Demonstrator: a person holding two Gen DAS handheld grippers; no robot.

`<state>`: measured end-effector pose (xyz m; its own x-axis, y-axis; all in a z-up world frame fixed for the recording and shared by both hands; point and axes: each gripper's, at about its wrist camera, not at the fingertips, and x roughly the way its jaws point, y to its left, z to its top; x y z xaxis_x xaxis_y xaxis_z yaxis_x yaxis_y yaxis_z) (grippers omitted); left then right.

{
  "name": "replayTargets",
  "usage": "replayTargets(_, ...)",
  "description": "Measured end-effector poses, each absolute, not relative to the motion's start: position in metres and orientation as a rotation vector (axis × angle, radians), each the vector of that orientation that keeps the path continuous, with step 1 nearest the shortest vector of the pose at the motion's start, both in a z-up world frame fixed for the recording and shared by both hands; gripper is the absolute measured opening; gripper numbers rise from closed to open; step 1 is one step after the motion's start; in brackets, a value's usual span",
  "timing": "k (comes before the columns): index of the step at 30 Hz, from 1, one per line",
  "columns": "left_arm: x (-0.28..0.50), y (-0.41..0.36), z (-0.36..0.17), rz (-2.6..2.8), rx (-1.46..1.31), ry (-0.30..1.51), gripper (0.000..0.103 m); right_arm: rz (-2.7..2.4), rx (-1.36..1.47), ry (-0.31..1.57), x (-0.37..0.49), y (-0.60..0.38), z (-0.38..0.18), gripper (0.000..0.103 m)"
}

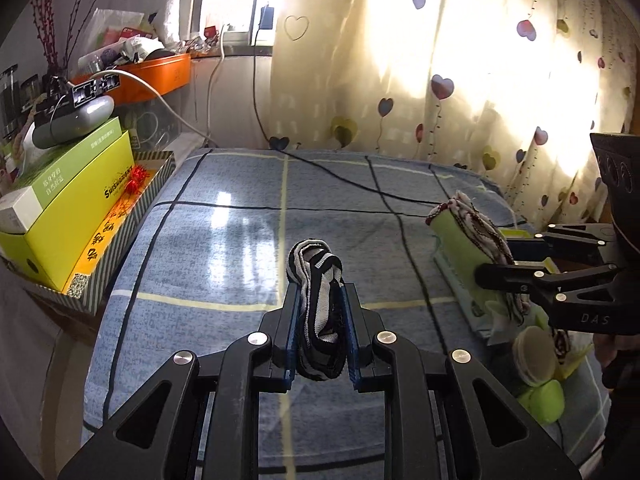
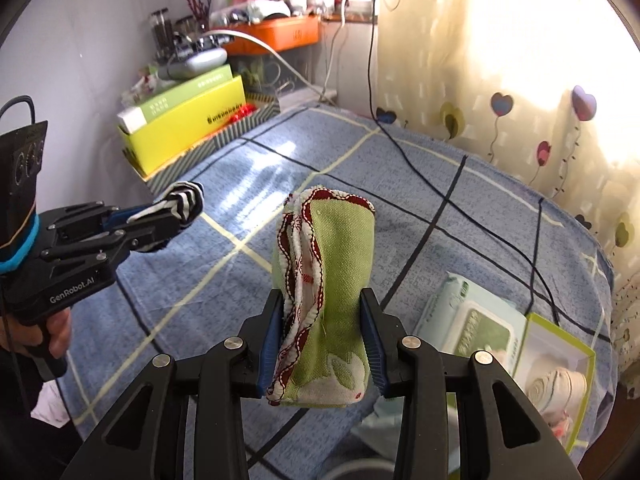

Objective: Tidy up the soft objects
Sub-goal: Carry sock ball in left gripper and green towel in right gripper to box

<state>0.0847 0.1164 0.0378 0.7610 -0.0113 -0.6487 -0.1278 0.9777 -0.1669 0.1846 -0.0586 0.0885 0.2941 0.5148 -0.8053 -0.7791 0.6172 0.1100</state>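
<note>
- Left wrist view: the left tongs (image 1: 320,312) are clenching a black-and-white striped sock (image 1: 318,320), rolled into a bundle, between blue pads (image 1: 291,332); the sock is sticking out past the fingertips and hanging above the bed (image 1: 208,248).
- In the same view the right tongs (image 1: 500,264) are reaching in from the right edge, gripping a green cloth (image 1: 460,244) with red-and-white trim, held clear of the checked blue bedcover.
- Below that cloth, a round cream pad (image 1: 534,354) and a green ball-like thing (image 1: 546,400) are lying at the bed's right edge.
- A black cable (image 1: 348,180) is running across the bed toward the heart-print curtain (image 1: 460,80).
- Right wrist view: the right tongs (image 2: 324,332) are squeezing the folded green cloth (image 2: 340,264) from both sides; it is standing upright between the blue pads, its wavy red-trimmed edges facing left.
- The left tongs (image 2: 176,216) are coming in from the left, held by a hand (image 2: 48,334), with the striped sock (image 2: 184,198) pinched at the tips, well apart from the cloth.
- A wipes pack (image 2: 472,320) is lying on the bed to the right, just beside a green-edged box (image 2: 560,364) holding rolled pale fabric.
- A yellow box (image 2: 188,128) is sitting in a striped tray (image 2: 224,136) at the bed's far left, with an orange bin (image 2: 288,36) behind it.
</note>
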Motion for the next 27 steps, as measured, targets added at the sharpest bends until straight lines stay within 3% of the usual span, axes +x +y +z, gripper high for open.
replayTargets(27, 0.069, -0.049, 0.079, -0.215, -0.162, 0.630, 0.020, 0.709, -0.130, 0.806, 0.131, -0.220, 0.114, 0.036)
